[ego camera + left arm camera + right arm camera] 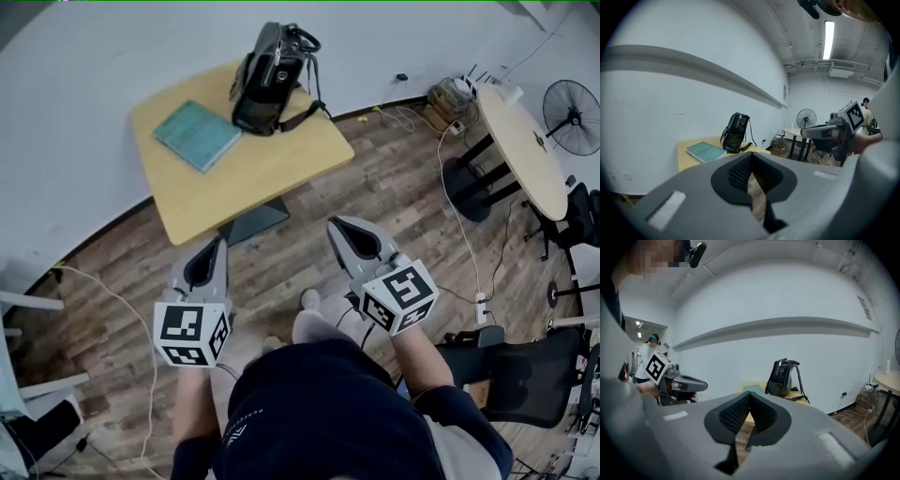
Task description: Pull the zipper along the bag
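A black bag (270,79) stands upright on the far right part of a small wooden table (272,169); it also shows as the bag (735,132) and the bag (783,377) in the two gripper views. My left gripper (221,242) and right gripper (334,225) hang over the floor on the near side of the table, well short of the bag. Both are shut with nothing between their jaws. The bag's zipper is too small to make out.
A teal book (198,134) lies on the table left of the bag. A round table (523,148), a fan (573,116), cables and a black chair (525,375) stand to the right. A white wall runs behind the wooden table.
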The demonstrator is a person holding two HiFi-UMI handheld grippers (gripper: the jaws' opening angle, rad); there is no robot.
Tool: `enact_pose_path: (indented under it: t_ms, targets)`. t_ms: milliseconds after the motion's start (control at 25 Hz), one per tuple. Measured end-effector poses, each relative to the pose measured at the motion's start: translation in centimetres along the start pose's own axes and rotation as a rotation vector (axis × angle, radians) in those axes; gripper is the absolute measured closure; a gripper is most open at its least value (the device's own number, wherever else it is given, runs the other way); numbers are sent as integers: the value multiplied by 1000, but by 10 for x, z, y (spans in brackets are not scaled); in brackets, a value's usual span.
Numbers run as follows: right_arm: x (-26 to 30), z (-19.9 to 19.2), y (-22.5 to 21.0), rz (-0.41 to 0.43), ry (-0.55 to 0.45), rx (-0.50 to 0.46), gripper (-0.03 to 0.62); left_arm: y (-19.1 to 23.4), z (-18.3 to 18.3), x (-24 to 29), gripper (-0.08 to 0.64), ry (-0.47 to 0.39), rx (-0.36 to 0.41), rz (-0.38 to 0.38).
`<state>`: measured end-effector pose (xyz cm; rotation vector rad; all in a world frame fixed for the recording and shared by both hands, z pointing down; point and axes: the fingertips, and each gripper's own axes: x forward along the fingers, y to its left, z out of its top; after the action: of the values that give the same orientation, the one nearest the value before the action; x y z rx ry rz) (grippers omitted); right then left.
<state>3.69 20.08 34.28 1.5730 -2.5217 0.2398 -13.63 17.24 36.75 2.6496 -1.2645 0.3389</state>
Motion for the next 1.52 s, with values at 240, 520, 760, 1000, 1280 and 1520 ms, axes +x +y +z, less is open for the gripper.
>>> enact_pose_path:
  t_ms: [240, 520, 760, 1000, 1280, 1520]
  targets:
    - [28, 12, -42, 70, 6, -53, 589, -3, 26, 52, 541, -25, -14, 17]
    - [48, 35, -95, 126, -25, -99, 534, -13, 50, 101, 541, -28, -12, 43]
    - [64, 44, -129, 173, -27, -135, 491, -10, 67, 134, 541, -52, -26, 101]
    - [83, 55, -152, 227, -23, -208, 475, -14, 74, 162, 537, -52, -43, 131]
    - [130, 74, -160, 264, -29, -268, 454, 22, 79, 171, 521, -41, -60, 199]
    - [181, 100, -156, 256, -48, -355, 448, 69, 87, 195, 522, -58, -104, 195]
